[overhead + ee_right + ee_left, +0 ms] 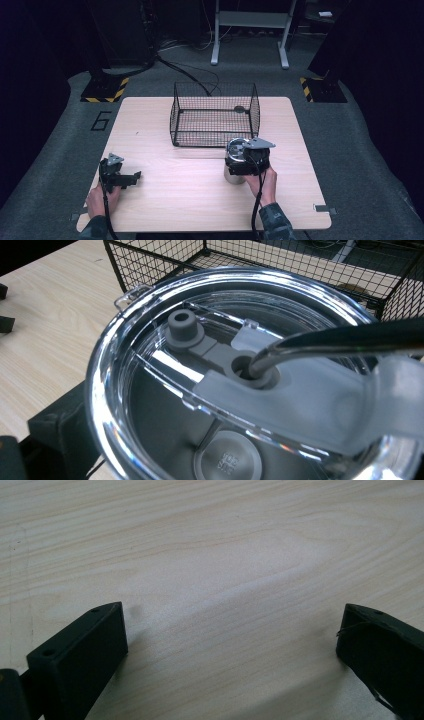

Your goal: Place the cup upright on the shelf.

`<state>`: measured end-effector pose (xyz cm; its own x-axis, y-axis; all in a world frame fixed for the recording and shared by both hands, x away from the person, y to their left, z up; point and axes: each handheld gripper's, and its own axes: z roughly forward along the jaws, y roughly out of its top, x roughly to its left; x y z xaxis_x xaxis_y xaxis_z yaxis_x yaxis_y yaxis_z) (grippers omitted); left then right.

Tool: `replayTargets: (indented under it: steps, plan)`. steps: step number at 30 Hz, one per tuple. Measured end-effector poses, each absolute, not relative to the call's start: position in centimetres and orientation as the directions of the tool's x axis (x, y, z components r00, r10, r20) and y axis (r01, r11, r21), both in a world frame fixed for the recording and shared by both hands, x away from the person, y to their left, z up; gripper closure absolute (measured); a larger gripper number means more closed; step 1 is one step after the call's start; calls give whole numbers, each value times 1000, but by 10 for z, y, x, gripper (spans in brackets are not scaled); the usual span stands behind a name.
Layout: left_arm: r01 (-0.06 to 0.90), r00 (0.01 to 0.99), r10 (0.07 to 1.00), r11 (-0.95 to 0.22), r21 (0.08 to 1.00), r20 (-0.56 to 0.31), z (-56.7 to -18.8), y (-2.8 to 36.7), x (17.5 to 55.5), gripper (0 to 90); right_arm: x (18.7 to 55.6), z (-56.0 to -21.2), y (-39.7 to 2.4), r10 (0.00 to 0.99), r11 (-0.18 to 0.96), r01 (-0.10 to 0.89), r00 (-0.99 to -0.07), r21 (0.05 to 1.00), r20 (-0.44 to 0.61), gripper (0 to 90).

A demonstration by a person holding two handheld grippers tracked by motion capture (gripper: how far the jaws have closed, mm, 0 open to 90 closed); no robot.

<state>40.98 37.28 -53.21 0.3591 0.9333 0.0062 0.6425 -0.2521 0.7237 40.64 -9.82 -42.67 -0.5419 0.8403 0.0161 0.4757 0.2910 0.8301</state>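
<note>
Tumbler (pixel 235 172), clear-lidded with a metal straw (pixel 350 337), stands on the table (pixel 190 200) just before the wire basket (pixel 215 117), clasped by the right gripper (pixel 246 159) and seemingly not yet inside, while the left gripper (pixel 119 175) rests wide apart, holding nothing.

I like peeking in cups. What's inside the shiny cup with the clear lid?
Through the clear lid of the cup you see a metal straw going into a hole, and grey metal walls inside. Any drink cannot be made out.
</note>
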Motion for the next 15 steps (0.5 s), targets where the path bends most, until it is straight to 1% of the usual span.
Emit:
replayTargets:
  steps: [10,15]
  plan:
    - [643,360,933,-255,723,9,-532,373,410,0,412,-427,-93,850,279,482,-526,831,20,0]
    - [642,360,933,-254,724,9,-532,373,410,0,412,-427,-92,854,273,476,-520,836,17,23]
